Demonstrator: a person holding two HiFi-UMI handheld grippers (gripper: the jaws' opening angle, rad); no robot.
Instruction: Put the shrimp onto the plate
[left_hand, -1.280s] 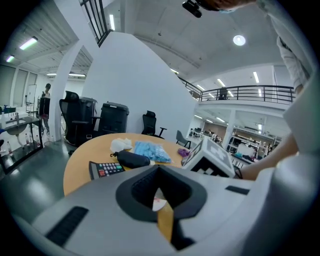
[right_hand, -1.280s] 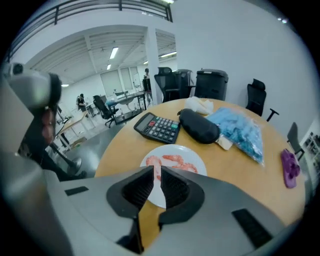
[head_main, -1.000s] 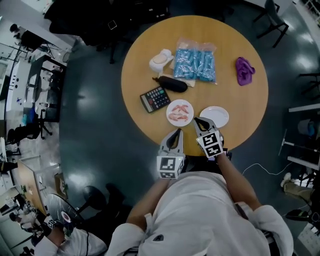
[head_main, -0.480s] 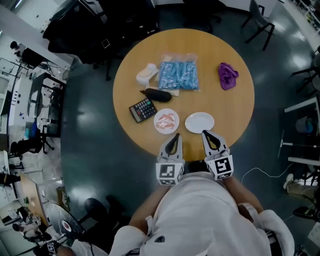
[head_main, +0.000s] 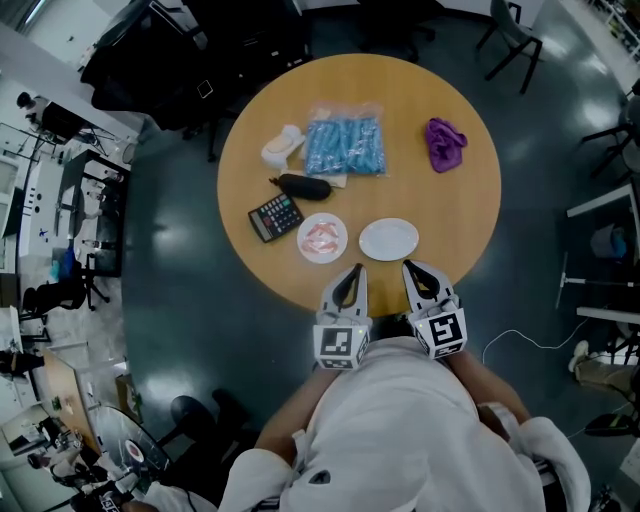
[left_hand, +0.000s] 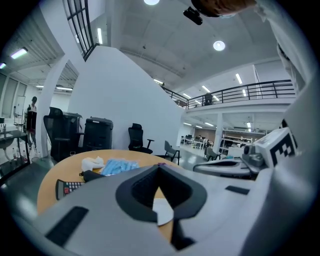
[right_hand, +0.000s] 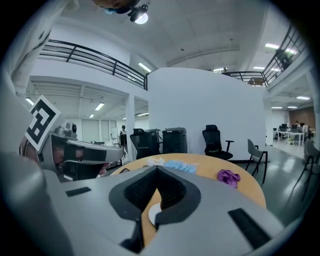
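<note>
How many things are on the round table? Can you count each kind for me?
Plates: 2
Shrimp pile: 1 (too small to count each shrimp)
Calculator: 1
Dark eggplant: 1
Blue packet: 1
Purple cloth: 1
White thing: 1
Total: 8

Two plates (head_main: 389, 239) (one holding shrimp (head_main: 322, 237)), one calculator (head_main: 275, 217), one purple cloth (head_main: 443, 142).
</note>
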